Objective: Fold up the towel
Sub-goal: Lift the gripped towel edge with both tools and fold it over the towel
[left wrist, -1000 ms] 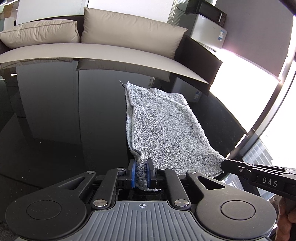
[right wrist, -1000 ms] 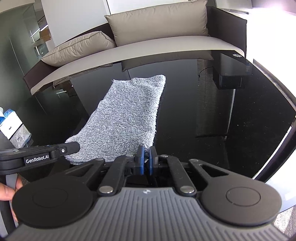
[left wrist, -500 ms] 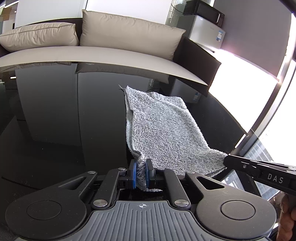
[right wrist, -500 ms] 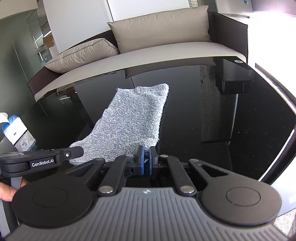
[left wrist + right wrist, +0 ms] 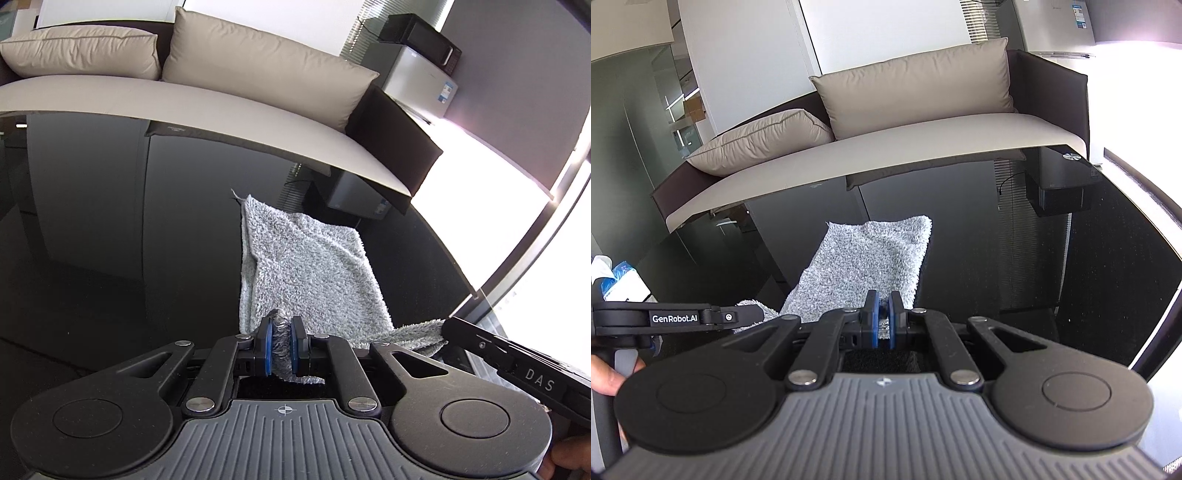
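Note:
A grey fluffy towel (image 5: 310, 273) lies on the glossy black table (image 5: 110, 258), its far end flat and its near end lifted. My left gripper (image 5: 282, 345) is shut on the towel's near left corner. My right gripper (image 5: 882, 319) is shut on the near right corner of the towel (image 5: 864, 262). The right gripper also shows in the left wrist view (image 5: 448, 326), pinching the towel edge. The left gripper shows in the right wrist view (image 5: 753, 314) at the other corner. The near edge hangs between the two grippers.
A sofa with beige cushions (image 5: 258, 70) stands behind the table. A white appliance with a black box on top (image 5: 421, 77) stands at the back right. A white and blue packet (image 5: 620, 284) lies at the table's left edge.
Both grippers have risen and moved forward over the table with the near corners. The lifted near end has come up and toward the far end, so less towel lies flat.

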Demonstrator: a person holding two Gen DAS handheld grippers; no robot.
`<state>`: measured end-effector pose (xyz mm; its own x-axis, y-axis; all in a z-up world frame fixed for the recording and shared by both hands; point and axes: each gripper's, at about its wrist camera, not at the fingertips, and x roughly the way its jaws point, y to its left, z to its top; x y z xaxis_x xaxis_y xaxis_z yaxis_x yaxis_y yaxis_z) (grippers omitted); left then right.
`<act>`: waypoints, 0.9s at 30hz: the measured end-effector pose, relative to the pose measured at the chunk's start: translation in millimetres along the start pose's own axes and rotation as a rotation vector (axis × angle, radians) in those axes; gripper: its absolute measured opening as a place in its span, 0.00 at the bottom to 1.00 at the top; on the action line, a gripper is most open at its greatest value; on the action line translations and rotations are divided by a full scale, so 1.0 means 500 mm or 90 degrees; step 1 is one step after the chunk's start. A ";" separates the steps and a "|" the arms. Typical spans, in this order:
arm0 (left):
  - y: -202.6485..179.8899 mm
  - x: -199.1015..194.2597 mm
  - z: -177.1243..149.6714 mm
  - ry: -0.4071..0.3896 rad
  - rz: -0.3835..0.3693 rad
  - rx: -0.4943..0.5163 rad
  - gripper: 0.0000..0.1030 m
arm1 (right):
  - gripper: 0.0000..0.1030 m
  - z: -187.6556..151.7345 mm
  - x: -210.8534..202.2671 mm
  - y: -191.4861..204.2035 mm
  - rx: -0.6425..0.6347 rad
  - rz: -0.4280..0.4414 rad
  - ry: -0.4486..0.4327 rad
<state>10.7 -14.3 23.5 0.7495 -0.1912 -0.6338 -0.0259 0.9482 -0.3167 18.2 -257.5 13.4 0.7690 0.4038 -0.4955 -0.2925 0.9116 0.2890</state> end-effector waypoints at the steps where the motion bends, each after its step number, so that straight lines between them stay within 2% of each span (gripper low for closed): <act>1: 0.000 0.001 0.009 -0.003 -0.001 0.000 0.08 | 0.05 0.005 0.004 -0.002 0.001 0.000 -0.002; 13: -0.017 0.050 0.081 -0.022 0.007 0.029 0.08 | 0.05 0.064 0.059 -0.014 0.009 -0.007 -0.017; 27: 0.015 0.117 0.121 -0.024 0.010 -0.005 0.08 | 0.04 0.114 0.135 -0.023 -0.008 -0.011 -0.024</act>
<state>94.3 -2.8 26.6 0.7732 -0.1658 -0.6121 -0.0437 0.9490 -0.3123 105.9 -245.0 23.3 0.7953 0.3845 -0.4688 -0.2853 0.9196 0.2701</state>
